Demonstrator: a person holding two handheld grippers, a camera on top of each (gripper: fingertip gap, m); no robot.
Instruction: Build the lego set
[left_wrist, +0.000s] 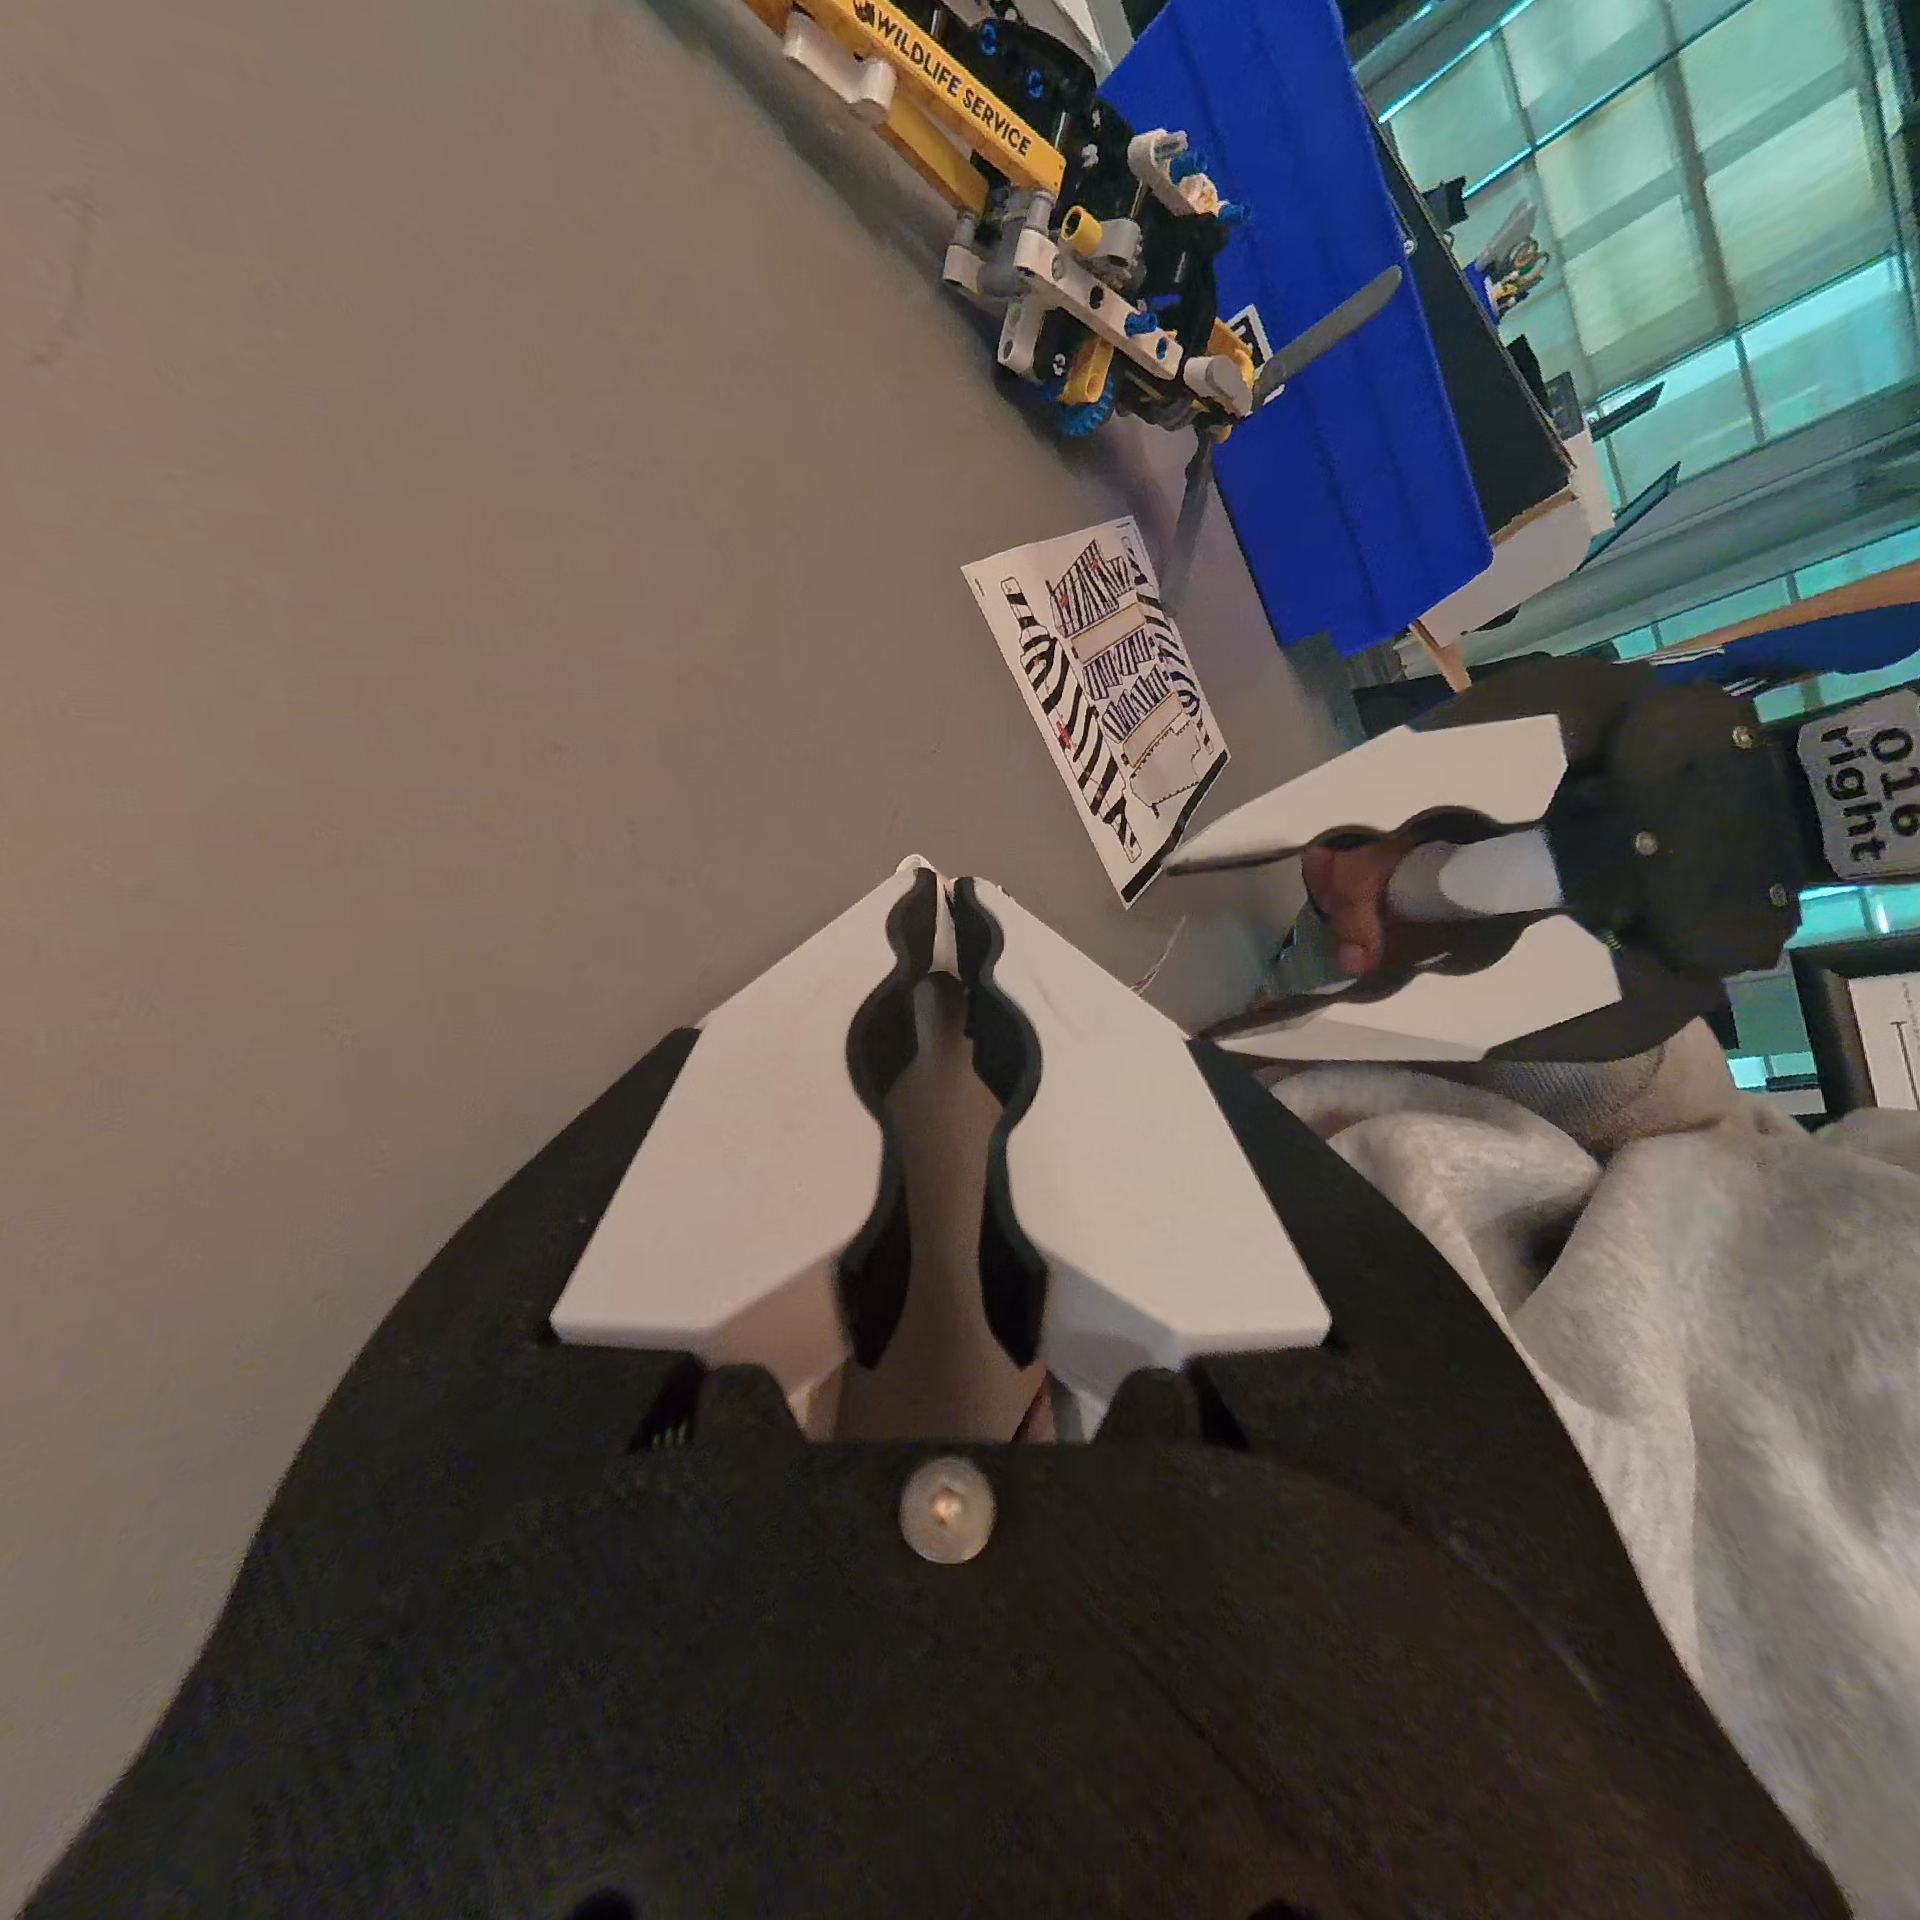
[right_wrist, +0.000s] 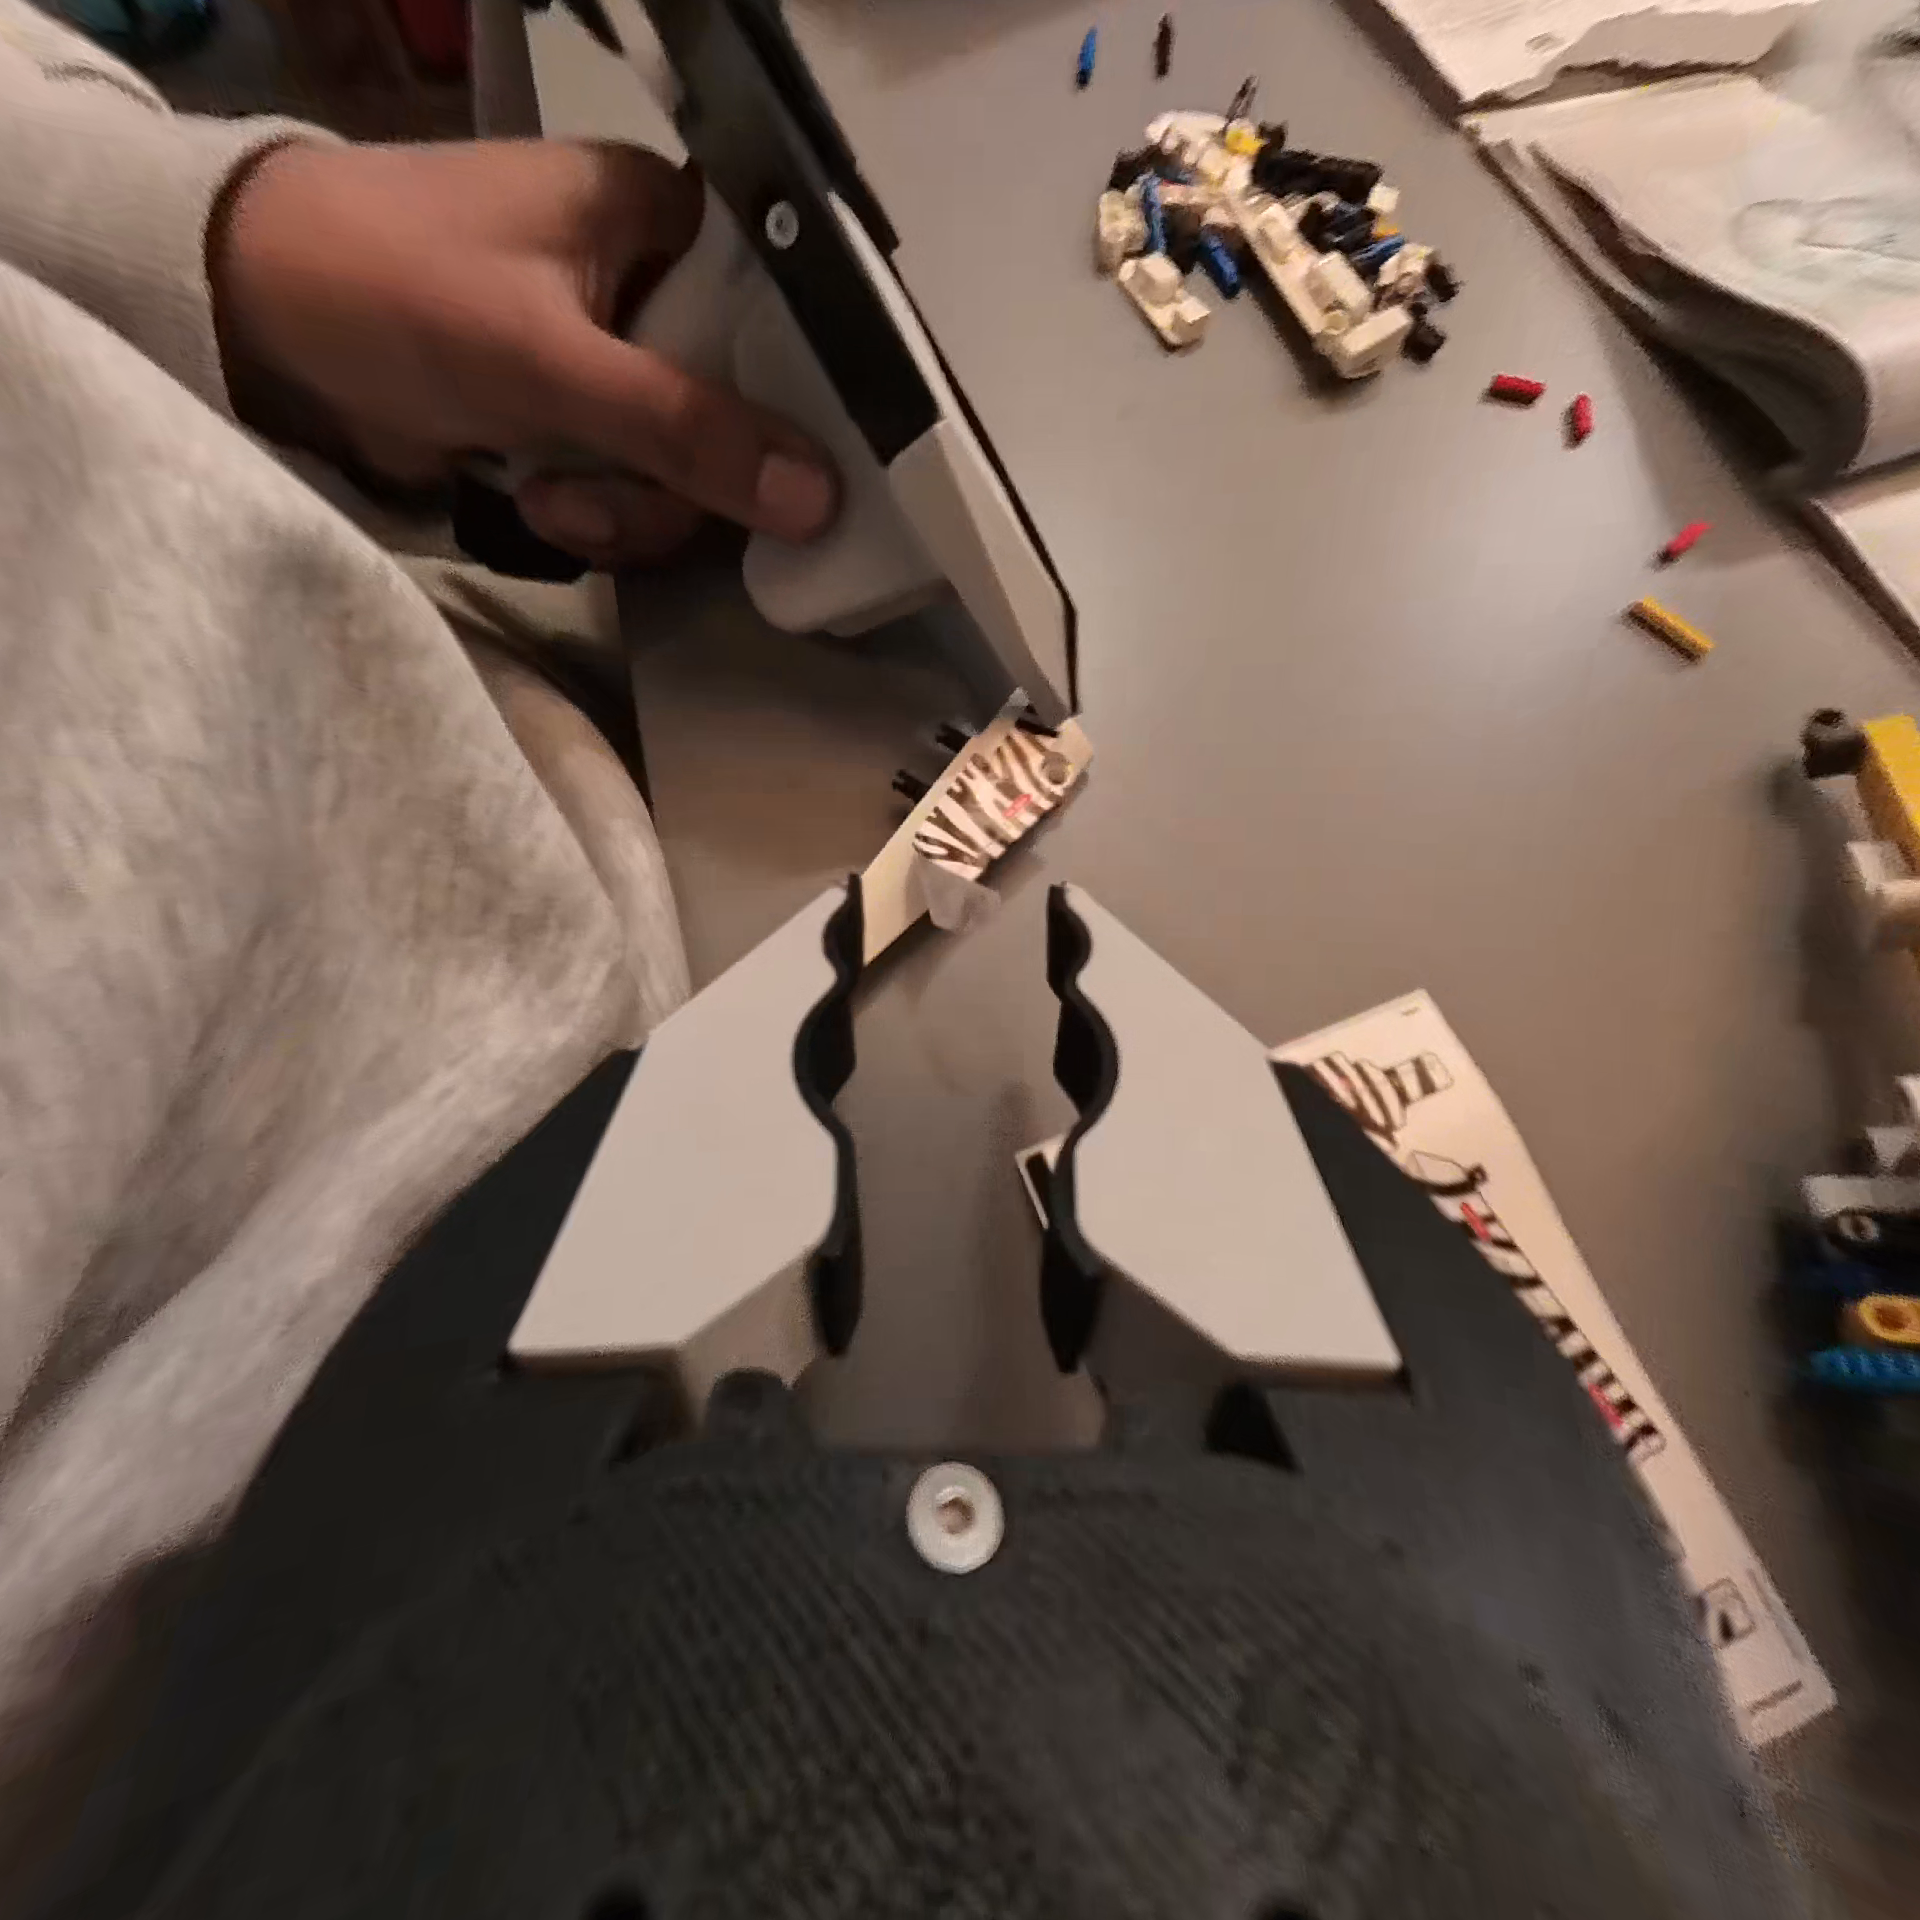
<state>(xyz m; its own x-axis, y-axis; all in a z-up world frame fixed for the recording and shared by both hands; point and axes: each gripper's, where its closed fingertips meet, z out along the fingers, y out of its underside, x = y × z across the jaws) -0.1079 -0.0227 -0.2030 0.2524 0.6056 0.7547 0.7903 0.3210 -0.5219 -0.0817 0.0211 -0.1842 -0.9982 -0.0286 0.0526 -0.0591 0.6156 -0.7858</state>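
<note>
My left gripper is shut on a white lego panel, of which only a thin edge shows between its tips. In the right wrist view the left gripper comes in from the upper left, held by a hand, and pinches the far end of the white panel with a zebra-stripe sticker just above the grey table. My right gripper is open and empty, with the panel's near end beside its left fingertip. It also shows open in the left wrist view.
A zebra sticker sheet lies right of my right gripper and shows in the left wrist view. The partly built yellow, white and black plane model stands farther off. A pile of loose pieces, red pins and a yellow piece lie beyond. There is about 6 cm between the tips of the two grippers. The yellow piece is about equally far from each gripper, around 20 cm.
</note>
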